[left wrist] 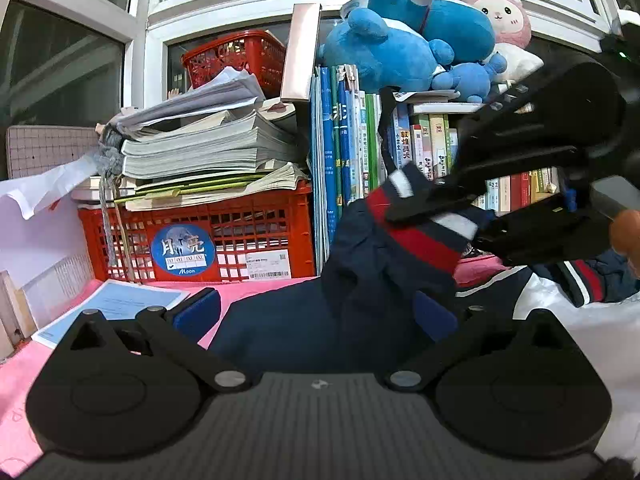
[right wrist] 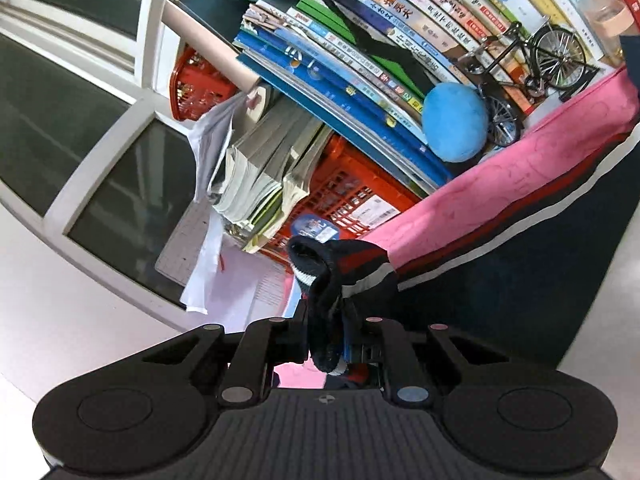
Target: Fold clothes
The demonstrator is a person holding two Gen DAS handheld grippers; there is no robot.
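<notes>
The navy jacket [left wrist: 288,320] is spread on the pink-covered desk [left wrist: 248,292] directly ahead of the left claw [left wrist: 316,312], filling the gap between its blue-padded fingers [left wrist: 198,312]. The jaws of that claw are set wide apart and nothing is gripped by them; the far pad is partly hidden behind a raised fold of the cloth. Above and to the right of it, the striped cuff [left wrist: 416,224] of the jacket, banded in red, white and navy, is held up off the desk by the right claw [left wrist: 430,204], which is closed on it.

In the right wrist view, the same cuff [right wrist: 332,272] is seen pinched between the nearly closed jaws of the right claw [right wrist: 330,332], with the knit bunched between the fingers. The rest of the garment runs away to the right of that claw. Beyond both claws a red crate [left wrist: 240,240], stacked papers [left wrist: 208,148], upright books [left wrist: 344,140] and blue plush toys [left wrist: 400,40] are lined up.
</notes>
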